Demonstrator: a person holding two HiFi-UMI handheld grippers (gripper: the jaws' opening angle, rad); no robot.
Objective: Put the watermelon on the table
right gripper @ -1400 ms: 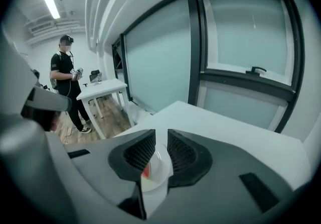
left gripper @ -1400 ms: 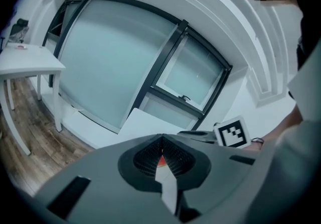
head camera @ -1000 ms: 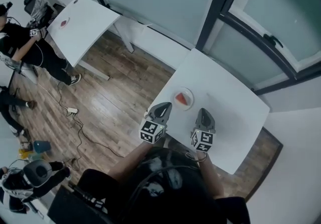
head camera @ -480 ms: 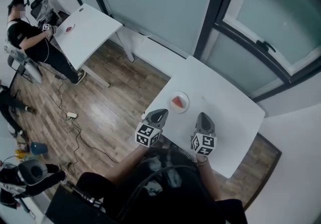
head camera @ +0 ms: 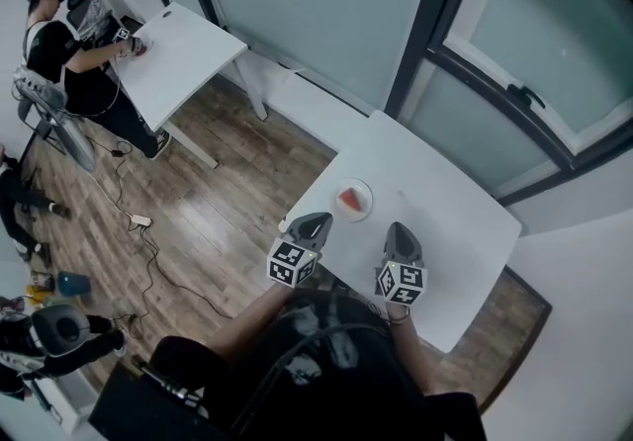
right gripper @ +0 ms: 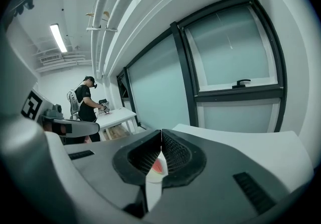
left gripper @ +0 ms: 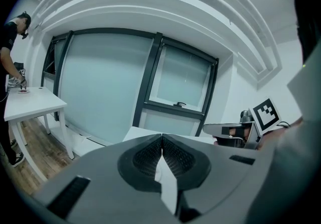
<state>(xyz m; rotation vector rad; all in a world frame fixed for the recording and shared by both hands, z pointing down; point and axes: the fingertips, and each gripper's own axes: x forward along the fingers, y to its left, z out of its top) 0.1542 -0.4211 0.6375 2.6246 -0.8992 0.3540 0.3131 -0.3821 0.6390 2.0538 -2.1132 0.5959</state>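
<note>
Left gripper point(left gripper: 161, 137): jaws closed tip to tip, ribbed pads meeting, nothing between them. Right gripper point(right gripper: 161, 132): jaws likewise closed at the tips, nothing clamped. Through the slit below the right gripper's pads, a red wedge of watermelon point(right gripper: 158, 165) shows beyond the jaws, not in their grip.

In the head view both grippers are held side by side, apart from each other, at the near edge of a white table point(head camera: 450, 217). The left one hangs over the table's near-left corner; the right one is over the tabletop. Both point forward.

The watermelon slice lies on a small white plate point(head camera: 367, 193), which rests on the table just ahead of the grippers, closer to the left gripper than to the right. Neither gripper touches plate or fruit.

Surroundings: wooden floor point(head camera: 223, 202) to the left, with a cable point(head camera: 163, 256) across it; dark-framed frosted windows point(head camera: 514, 29) behind the table. A second white table point(head camera: 183, 58) stands well apart at upper left, with a person point(head camera: 64, 53) working at it.
</note>
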